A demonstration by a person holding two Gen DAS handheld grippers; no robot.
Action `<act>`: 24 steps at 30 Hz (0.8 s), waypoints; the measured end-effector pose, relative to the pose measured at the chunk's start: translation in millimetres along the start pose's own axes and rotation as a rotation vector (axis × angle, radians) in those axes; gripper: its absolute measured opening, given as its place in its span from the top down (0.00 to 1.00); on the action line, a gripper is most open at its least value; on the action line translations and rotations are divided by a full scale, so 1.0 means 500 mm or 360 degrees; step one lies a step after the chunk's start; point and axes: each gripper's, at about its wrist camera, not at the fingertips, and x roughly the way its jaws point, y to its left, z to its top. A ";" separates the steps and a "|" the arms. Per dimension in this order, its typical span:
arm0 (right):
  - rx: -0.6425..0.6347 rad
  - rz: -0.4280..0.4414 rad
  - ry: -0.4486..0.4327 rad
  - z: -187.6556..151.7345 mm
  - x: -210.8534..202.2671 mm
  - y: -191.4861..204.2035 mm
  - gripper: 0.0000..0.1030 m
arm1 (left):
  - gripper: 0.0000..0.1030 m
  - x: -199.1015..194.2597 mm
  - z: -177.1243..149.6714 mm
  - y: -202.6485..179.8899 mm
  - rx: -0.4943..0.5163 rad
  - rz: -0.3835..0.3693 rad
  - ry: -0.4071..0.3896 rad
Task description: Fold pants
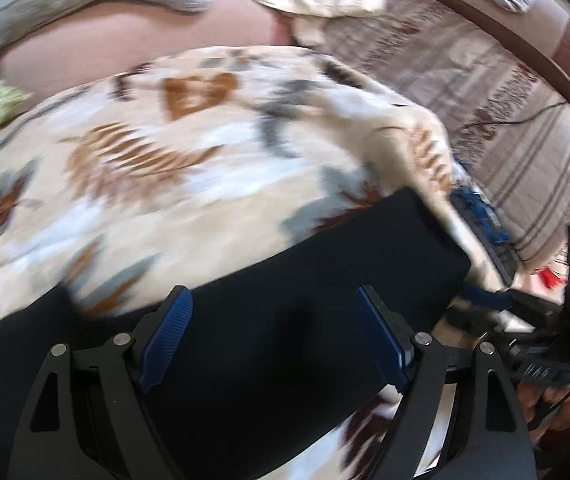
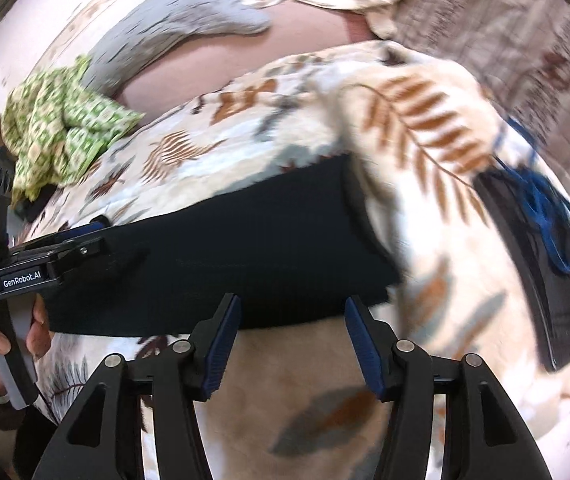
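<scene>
Bare leaf blanket point(image 2: 305, 380) lies before the pants point(image 2: 225, 264); green cloth point(image 2: 61, 128) crowds the left

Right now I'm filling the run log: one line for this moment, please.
left gripper: open over black fabric pants | right gripper: open at pants edge | pants: flat on leaf-print blanket

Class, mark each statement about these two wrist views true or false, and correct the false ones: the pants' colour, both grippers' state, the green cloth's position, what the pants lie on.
1. The pants are black. True.
2. The right gripper is shut on the pants. False: its jaws are open, holding nothing.
3. The left gripper is open. True.
4. The green patterned cloth lies on top of the pants. False: it lies apart from them.
5. The pants lie on a leaf-print blanket. True.
</scene>
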 end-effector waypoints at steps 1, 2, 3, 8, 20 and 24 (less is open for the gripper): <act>0.0036 0.0011 0.0009 -0.001 0.002 -0.011 0.45 | 0.19 0.010 0.010 -0.012 0.0015 -0.0026 0.0010; 0.0060 0.0026 0.0019 -0.002 0.004 -0.020 0.45 | 0.19 0.023 0.023 -0.026 0.0039 -0.0051 0.0024; 0.0076 0.0045 0.0030 -0.003 0.007 -0.025 0.44 | 0.19 0.033 0.032 -0.038 0.0056 -0.0072 0.0033; 0.0120 0.0120 0.0015 -0.003 0.016 -0.035 0.37 | 0.19 0.097 0.081 -0.089 0.0143 -0.0187 0.0128; 0.0231 0.0230 -0.0103 -0.024 0.014 -0.059 0.28 | 0.19 0.218 0.130 -0.170 0.0321 -0.0421 0.0341; 0.0314 0.0270 -0.0169 -0.021 0.020 -0.072 0.29 | 0.38 0.225 0.125 -0.175 0.0334 -0.0439 0.0292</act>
